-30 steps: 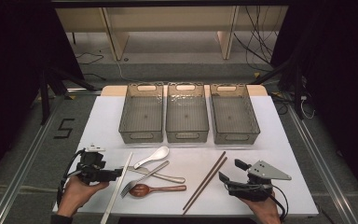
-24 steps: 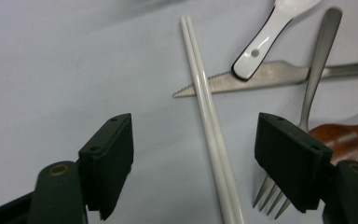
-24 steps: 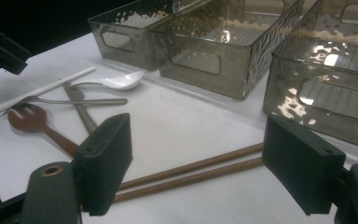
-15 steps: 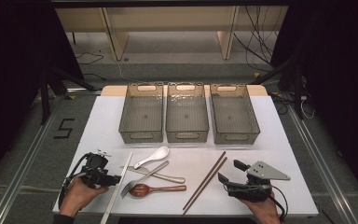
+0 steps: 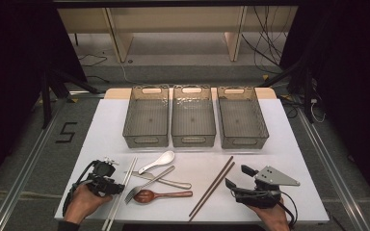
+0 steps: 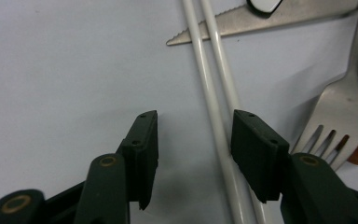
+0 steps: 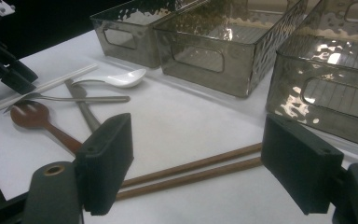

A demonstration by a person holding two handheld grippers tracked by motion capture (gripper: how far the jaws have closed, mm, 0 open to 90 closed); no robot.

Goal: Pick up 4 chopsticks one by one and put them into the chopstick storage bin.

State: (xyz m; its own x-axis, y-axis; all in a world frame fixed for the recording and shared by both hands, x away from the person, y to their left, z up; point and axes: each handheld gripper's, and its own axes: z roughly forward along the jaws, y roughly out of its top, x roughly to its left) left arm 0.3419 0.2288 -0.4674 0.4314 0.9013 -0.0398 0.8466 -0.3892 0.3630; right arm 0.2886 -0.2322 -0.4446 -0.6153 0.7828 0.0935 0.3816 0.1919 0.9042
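A pair of white chopsticks [image 5: 122, 191] lies at the table's front left, and my left gripper [image 5: 118, 186] stands open right at them. In the left gripper view the white chopsticks [image 6: 214, 112] run between the jaws of the left gripper [image 6: 193, 135], close against the right-hand one. My right gripper [image 5: 236, 176] is open at the front right, pointing at a pair of brown chopsticks [image 5: 213, 185]. In the right gripper view the brown chopsticks [image 7: 191, 170] lie on the table between and beyond the wide-apart jaws of the right gripper [image 7: 196, 135], untouched.
Between the chopstick pairs lie a white spoon [image 5: 158, 161], a fork [image 5: 149, 183], a knife [image 5: 171, 181] and a wooden spoon [image 5: 161, 195]. Three empty grey bins [image 5: 146, 140] [image 5: 193, 140] [image 5: 243, 142] stand side by side behind them on the white table [image 5: 289, 159].
My left gripper has edged toward the person and closer to the white chopsticks. The right gripper has stayed where it was.
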